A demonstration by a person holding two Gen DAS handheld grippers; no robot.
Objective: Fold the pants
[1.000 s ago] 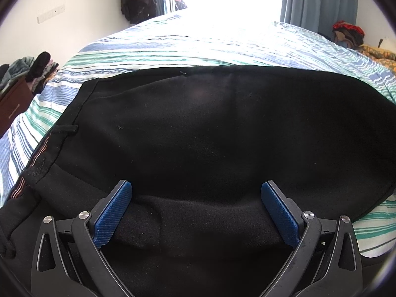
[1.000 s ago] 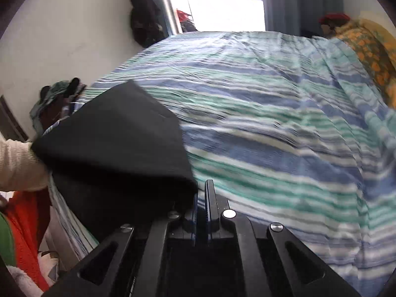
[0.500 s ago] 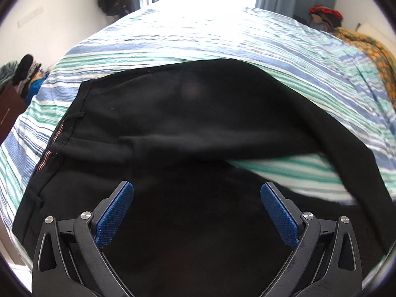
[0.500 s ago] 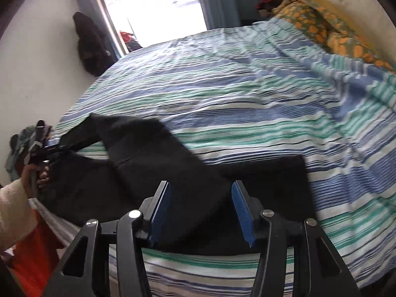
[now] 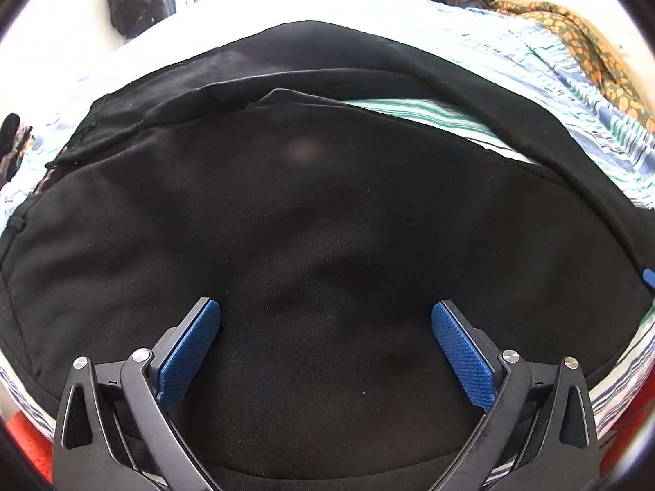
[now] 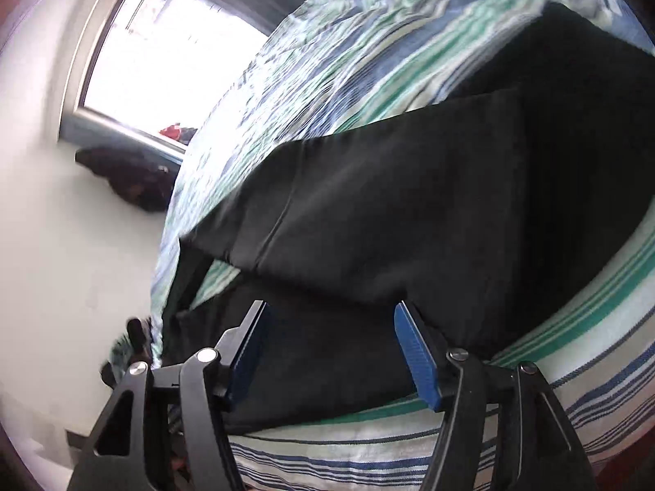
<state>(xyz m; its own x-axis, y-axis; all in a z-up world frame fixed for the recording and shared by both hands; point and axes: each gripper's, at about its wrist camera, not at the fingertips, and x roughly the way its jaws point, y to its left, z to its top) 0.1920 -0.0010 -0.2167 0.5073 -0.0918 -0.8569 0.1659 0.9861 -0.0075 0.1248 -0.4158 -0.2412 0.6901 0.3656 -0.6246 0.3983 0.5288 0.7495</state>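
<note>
Black pants lie spread on the striped bed and fill most of the left wrist view, with a gap of sheet between the two legs. My left gripper is open just above the near leg, holding nothing. In the right wrist view the pants lie across the bed, one leg folded over the other. My right gripper is open and tilted, its blue fingers over the near edge of the cloth, holding nothing.
The blue, green and white striped bedsheet stretches beyond the pants. An orange patterned blanket lies at the far right of the bed. A bright window and dark clothes hanging on the wall stand behind.
My right gripper, shut on a pant leg one second ago, let it go and is open, now tilted close over the cloth. My left gripper stayed open and moved lower over the pants.
</note>
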